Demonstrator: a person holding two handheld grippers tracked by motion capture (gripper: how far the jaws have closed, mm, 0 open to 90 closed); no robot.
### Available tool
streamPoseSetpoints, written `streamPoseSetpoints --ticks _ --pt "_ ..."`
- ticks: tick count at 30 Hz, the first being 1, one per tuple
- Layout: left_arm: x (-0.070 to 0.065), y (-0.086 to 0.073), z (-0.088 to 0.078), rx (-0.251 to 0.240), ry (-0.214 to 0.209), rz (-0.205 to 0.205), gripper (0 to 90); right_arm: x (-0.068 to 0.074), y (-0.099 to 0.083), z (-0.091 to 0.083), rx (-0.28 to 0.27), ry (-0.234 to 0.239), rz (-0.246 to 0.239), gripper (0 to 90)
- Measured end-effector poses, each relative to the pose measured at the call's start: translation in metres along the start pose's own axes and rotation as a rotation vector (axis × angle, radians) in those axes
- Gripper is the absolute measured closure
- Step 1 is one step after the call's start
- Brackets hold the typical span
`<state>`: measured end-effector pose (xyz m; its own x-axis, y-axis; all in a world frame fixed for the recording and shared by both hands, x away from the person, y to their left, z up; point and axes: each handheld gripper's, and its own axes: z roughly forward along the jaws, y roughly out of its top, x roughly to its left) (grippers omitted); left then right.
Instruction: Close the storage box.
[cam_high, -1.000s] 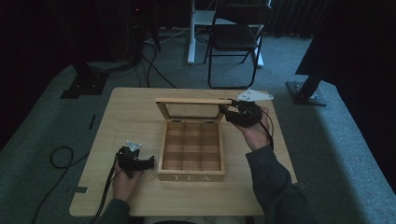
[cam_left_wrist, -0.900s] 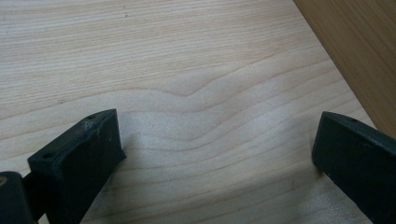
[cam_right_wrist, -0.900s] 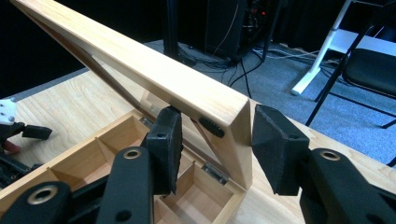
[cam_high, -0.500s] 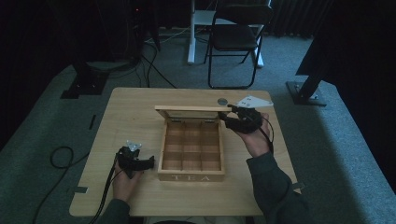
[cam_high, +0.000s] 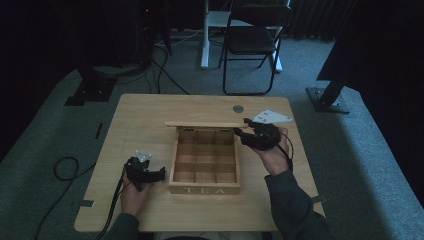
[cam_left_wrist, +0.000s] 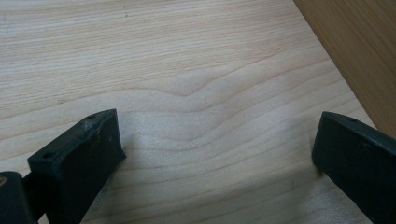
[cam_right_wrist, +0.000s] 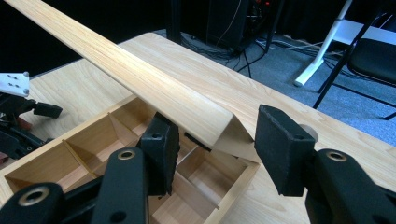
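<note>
Here the tea box (cam_high: 205, 162) sits mid-table, its lid (cam_right_wrist: 140, 81) raised between the spread jaws of the right gripper (cam_right_wrist: 212, 144), which are not clamped on it. The lid could be dropped if nudged. The left gripper (cam_left_wrist: 215, 154), parted over bare table (cam_left_wrist: 187, 56), is seen beside the box from above
</note>
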<state>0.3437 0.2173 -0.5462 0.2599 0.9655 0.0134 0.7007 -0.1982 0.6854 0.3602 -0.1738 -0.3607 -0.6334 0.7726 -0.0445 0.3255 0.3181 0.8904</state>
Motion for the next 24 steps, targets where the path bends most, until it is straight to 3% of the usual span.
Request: streamPoseSetpoints --ticks 12,24 --pt "0.0 0.0 0.0 -0.002 0.002 0.0 1.6 0.004 -0.013 -0.001 0.005 0.014 0.038 48.9" --pt "0.0 0.0 0.0 -0.003 0.001 -0.002 1.6 0.01 -0.026 -0.004 0.014 0.019 0.038 47.4"
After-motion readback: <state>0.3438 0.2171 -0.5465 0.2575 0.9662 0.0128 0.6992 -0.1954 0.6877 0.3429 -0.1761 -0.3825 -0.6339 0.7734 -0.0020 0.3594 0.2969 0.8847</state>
